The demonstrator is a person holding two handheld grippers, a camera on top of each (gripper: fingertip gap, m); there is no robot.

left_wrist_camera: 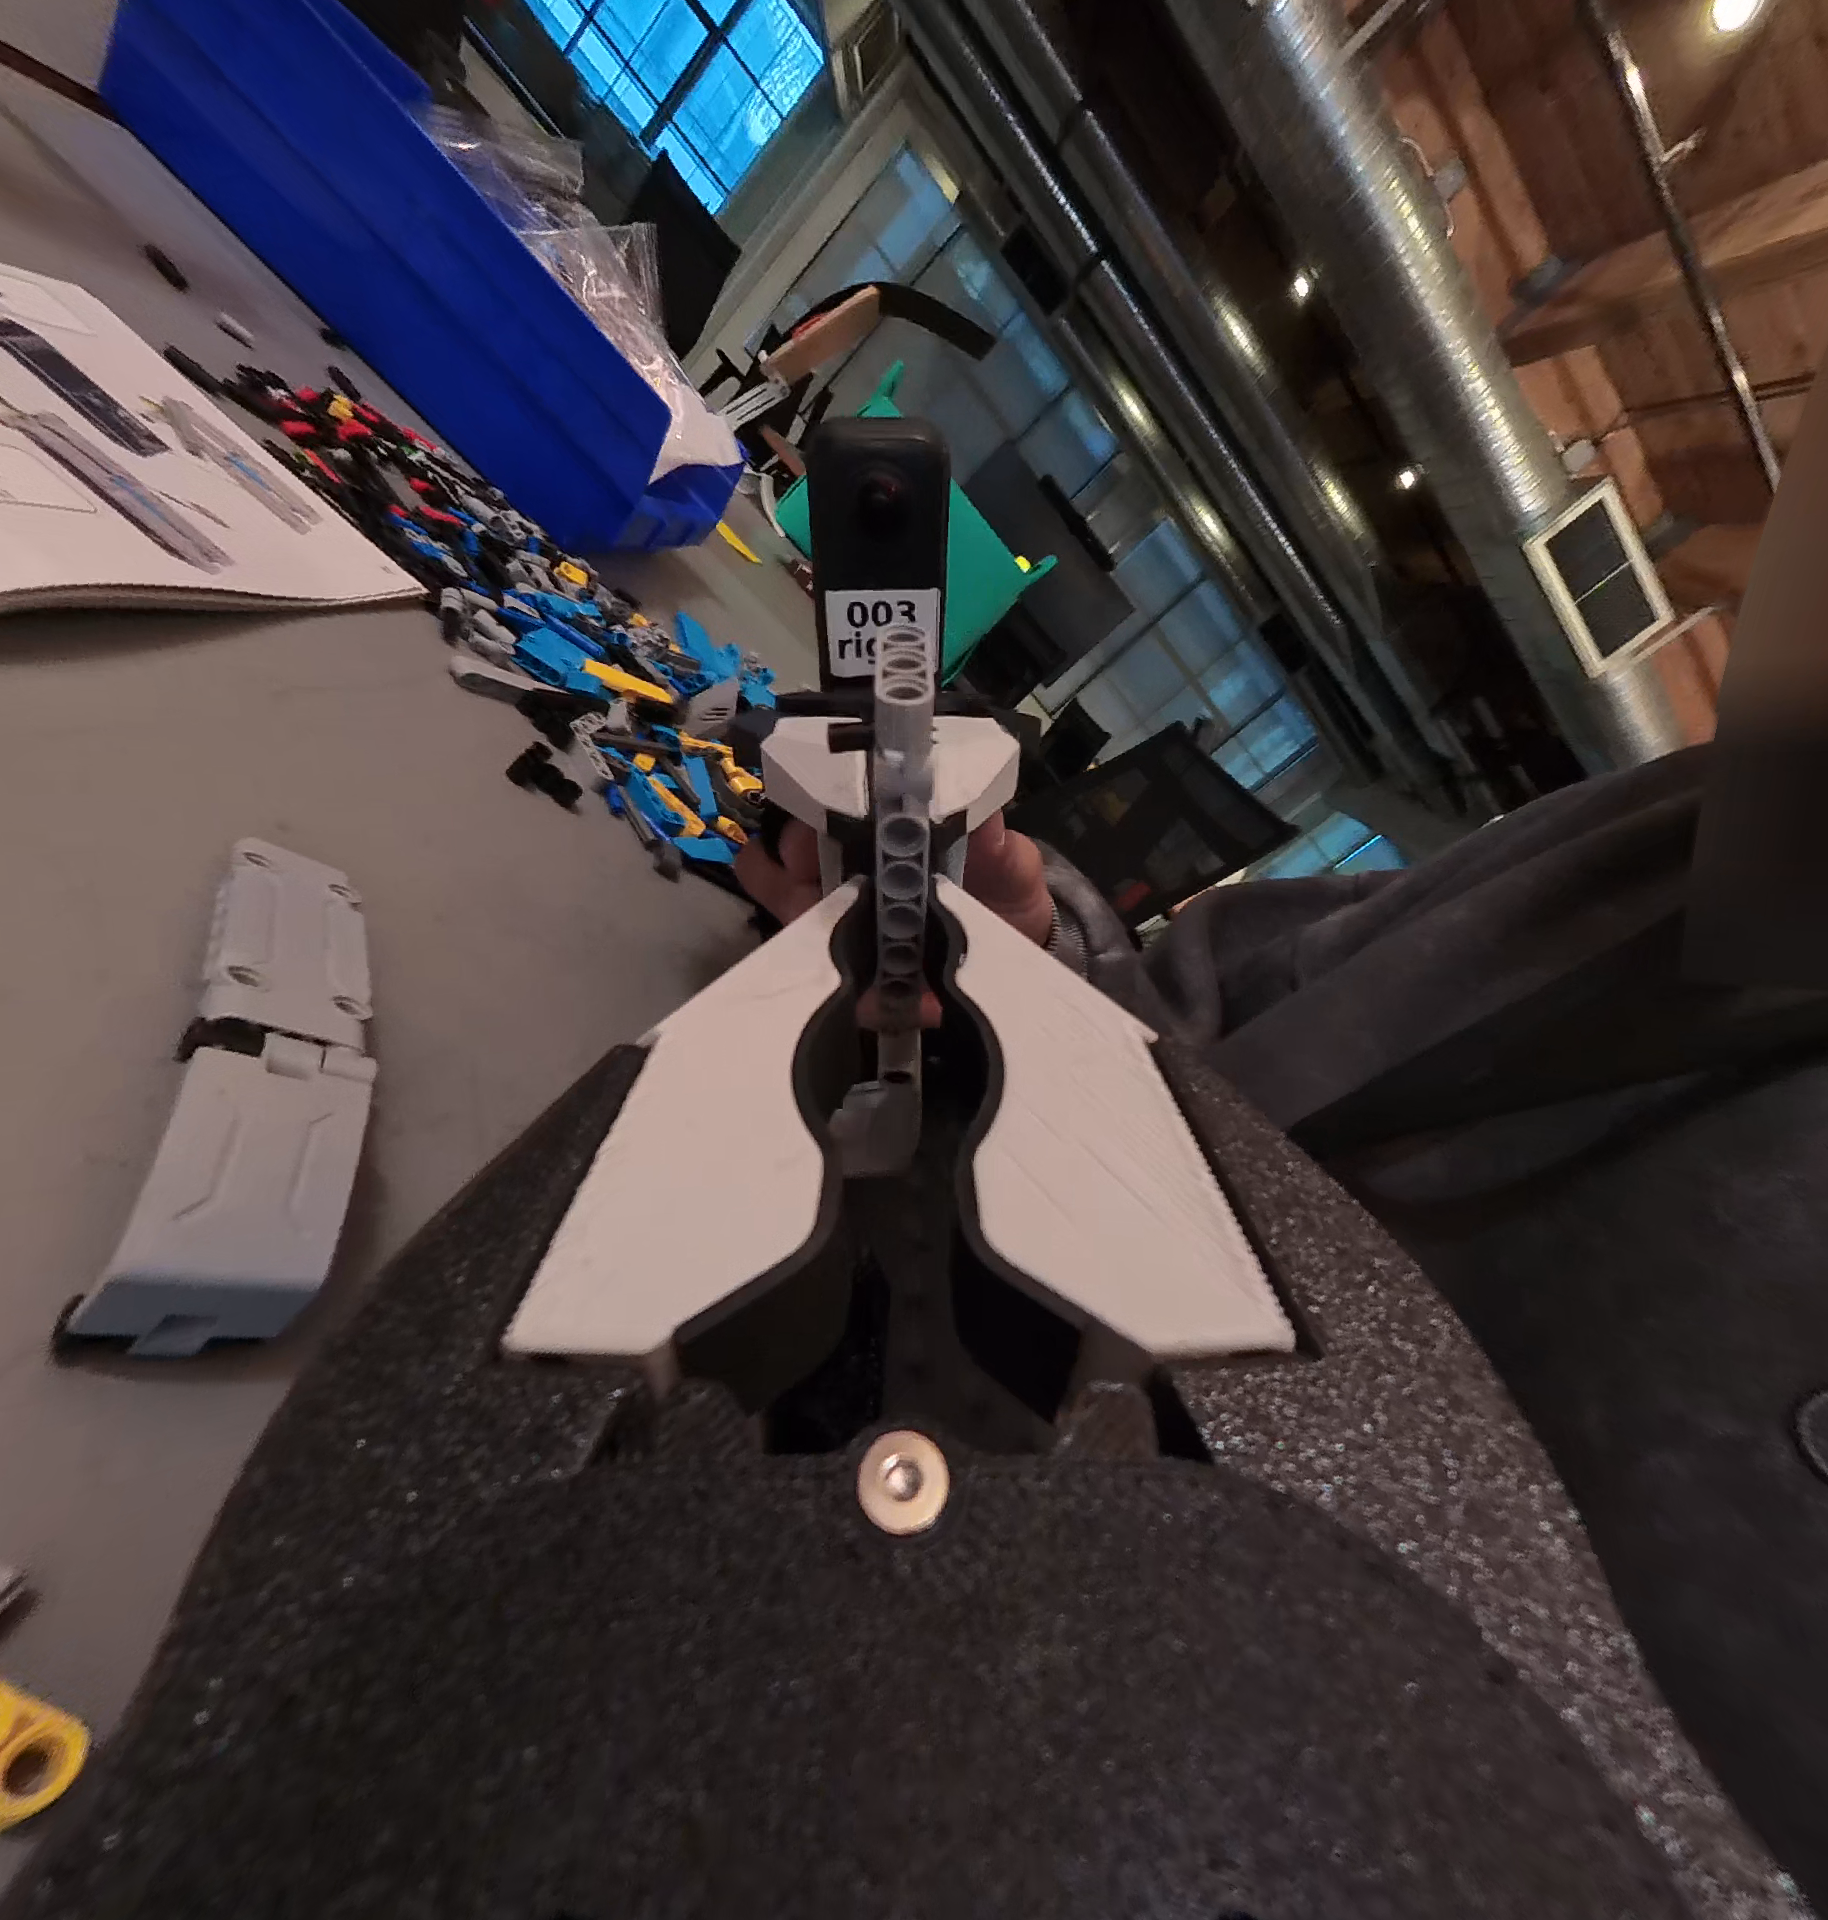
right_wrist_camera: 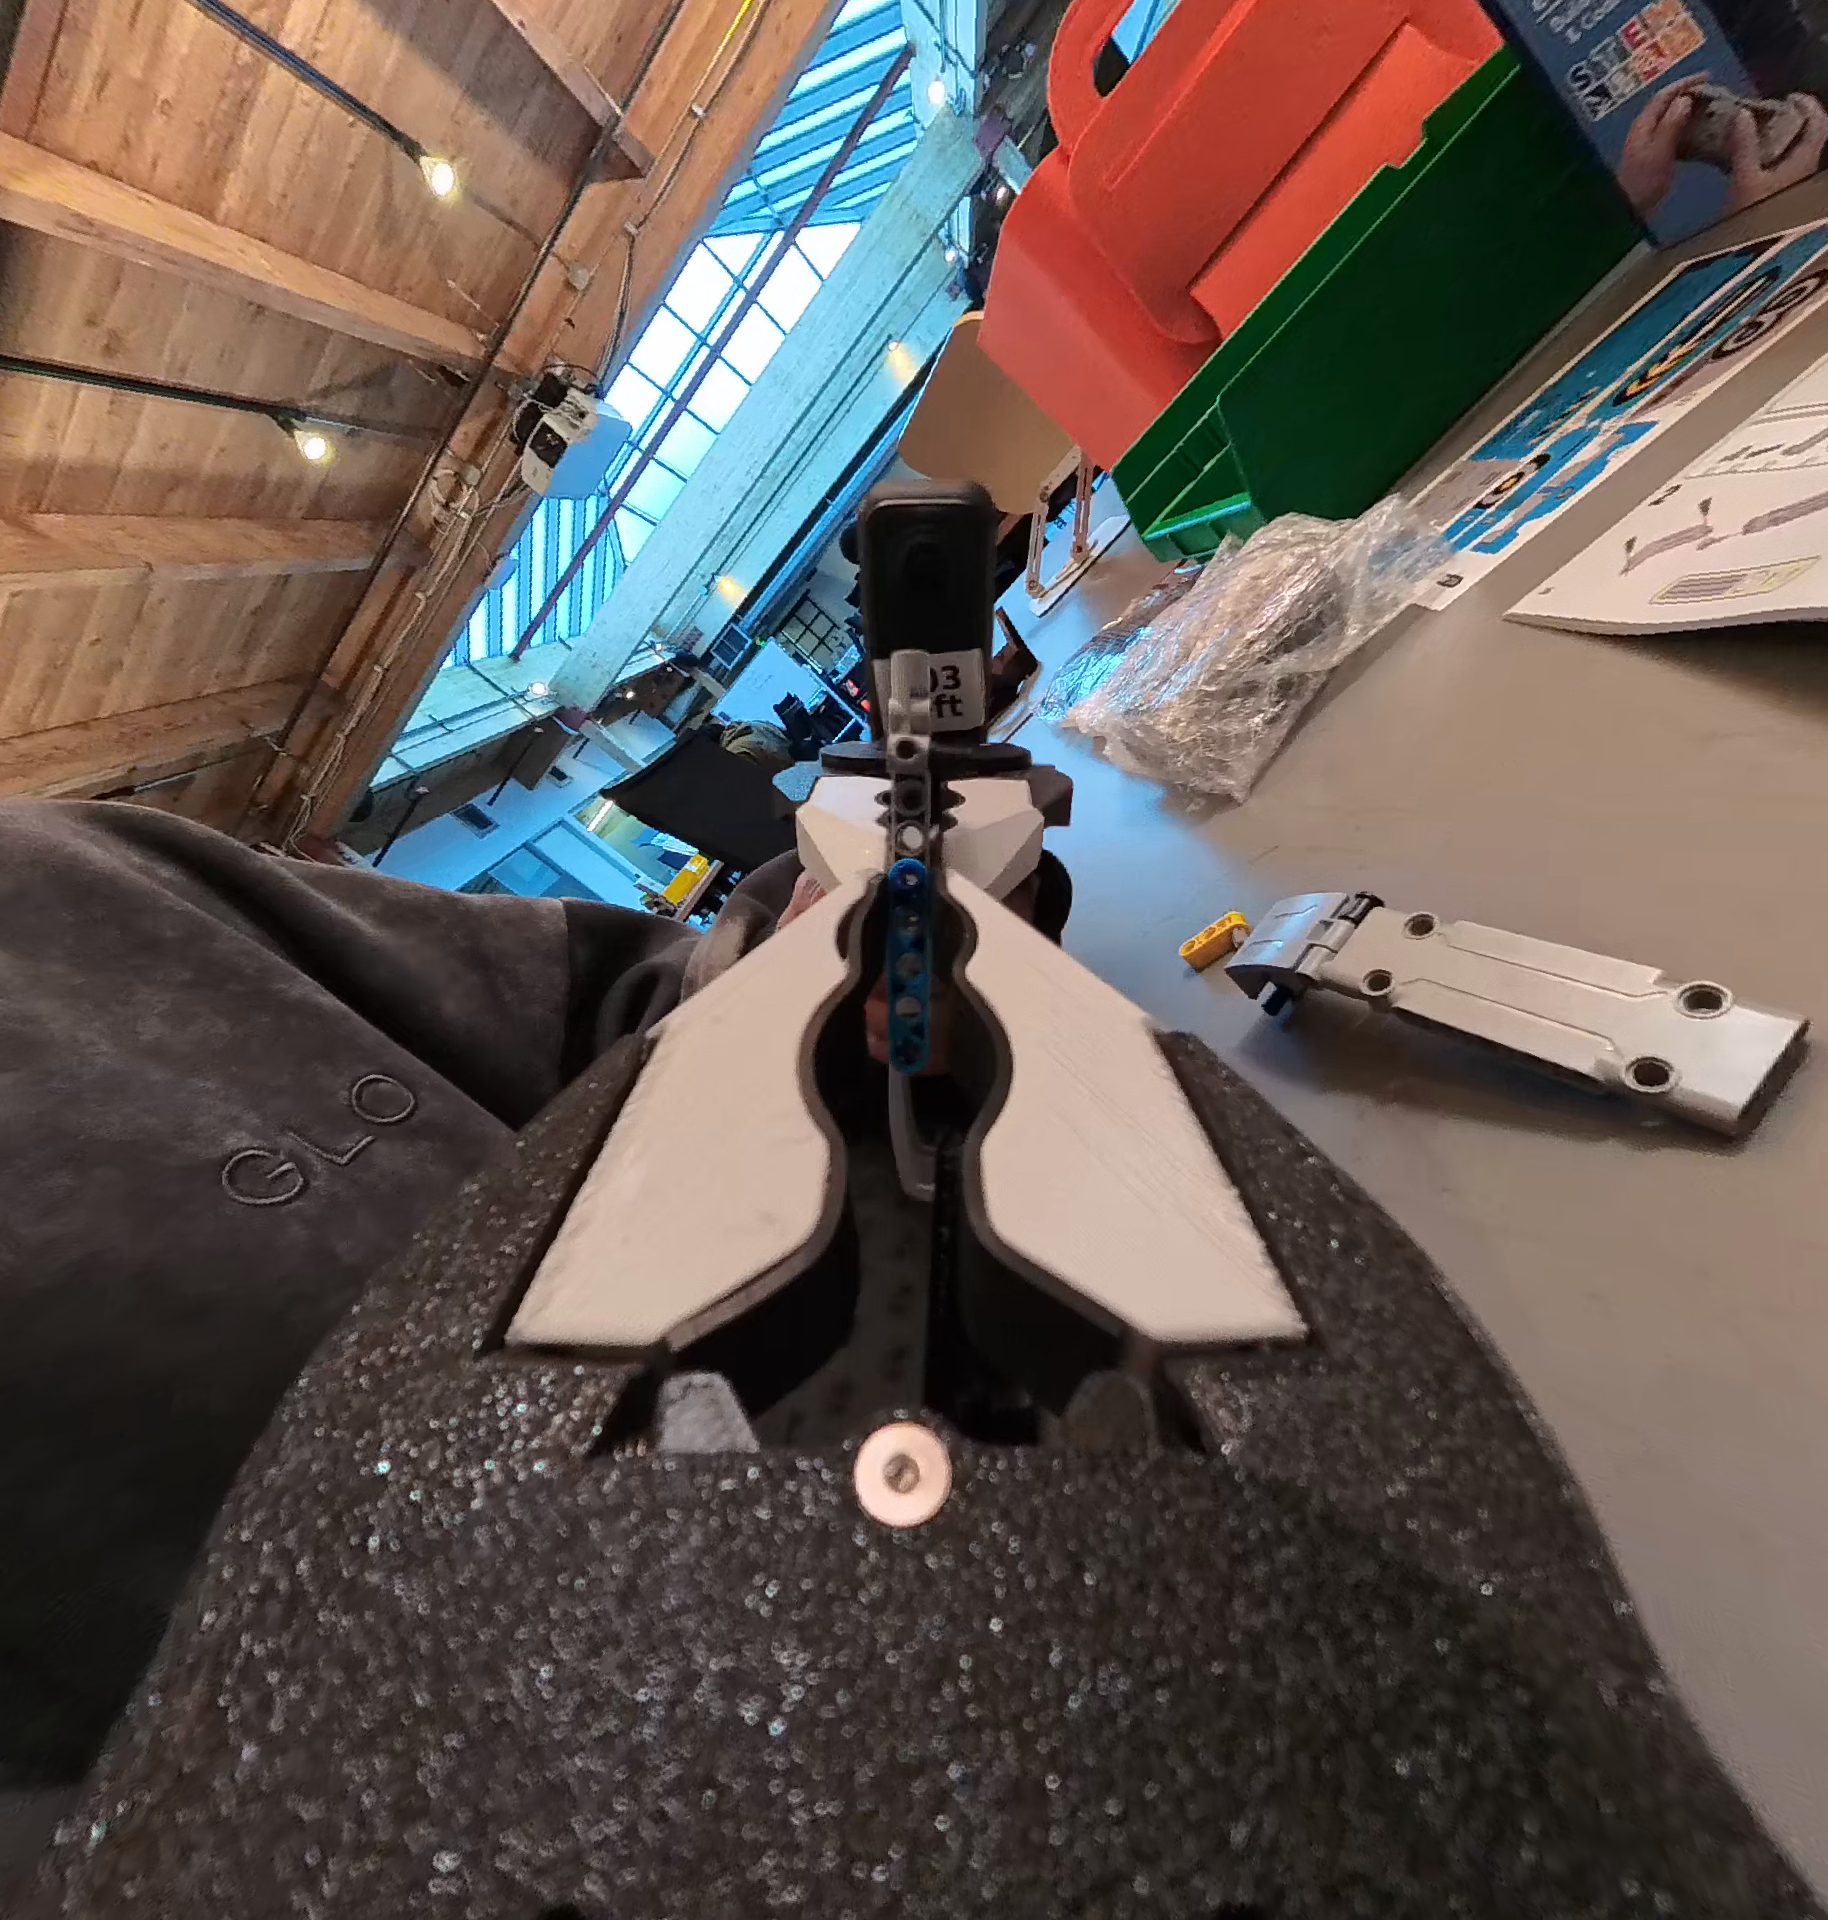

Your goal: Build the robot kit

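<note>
Your left claw [left_wrist_camera: 894, 935] and right claw [right_wrist_camera: 905, 956] both pinch one long gray-and-blue beam piece [left_wrist_camera: 902, 831] between them, with loose bricks [left_wrist_camera: 598, 665] beside.

The left tool [left_wrist_camera: 899, 914] and the right tool [right_wrist_camera: 905, 935] face each other nose to nose, both raised off the table and tilted. Each has its white fingers drawn close together at the tips (only a narrow slot remains between them), clamped on a thin piece. Behind each opposing tool a hand [left_wrist_camera: 1003, 862] wraps the handle, though blur makes the grip hard to read. A dark grey sleeve [right_wrist_camera: 266, 1039] trails back from the left wrist.
</note>
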